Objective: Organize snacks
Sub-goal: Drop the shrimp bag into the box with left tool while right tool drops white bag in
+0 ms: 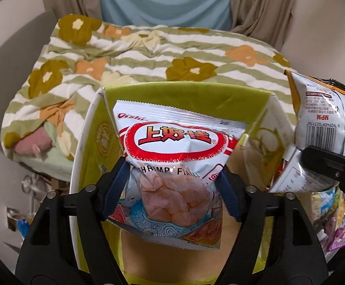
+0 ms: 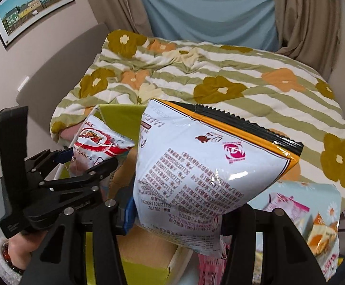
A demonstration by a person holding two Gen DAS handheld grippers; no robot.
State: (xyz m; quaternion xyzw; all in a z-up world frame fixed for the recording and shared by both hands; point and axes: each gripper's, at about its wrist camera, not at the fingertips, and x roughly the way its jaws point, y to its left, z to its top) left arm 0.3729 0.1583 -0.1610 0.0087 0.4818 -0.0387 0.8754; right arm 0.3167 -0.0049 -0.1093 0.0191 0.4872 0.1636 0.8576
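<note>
The left claw (image 1: pixel 172 190) fills the near foreground of its own view, its blue pads on either side of a shrimp flakes bag (image 1: pixel 174 163). The pads look to be touching the bag's sides, though I cannot tell whether they press it or are letting go. The bag hangs over the open green box (image 1: pixel 184 95), whose bare cardboard floor shows below it. To the right, the right claw (image 2: pixel 174 216) is clamped tight on the lower edge of a white snack bag (image 2: pixel 203 173) with an orange and black top seal, held up just right of the box. More snack packets (image 2: pixel 314 225) lie at the near right. Beyond the box, a flowered quilt (image 1: pixel 148 54) covers the bed.

The step in hand seems to be loading bags into the box. The next move probably calls for dropping the shrimp flakes bag flat onto the floor, then swinging the white bag left over the opening without snagging the flap.
</note>
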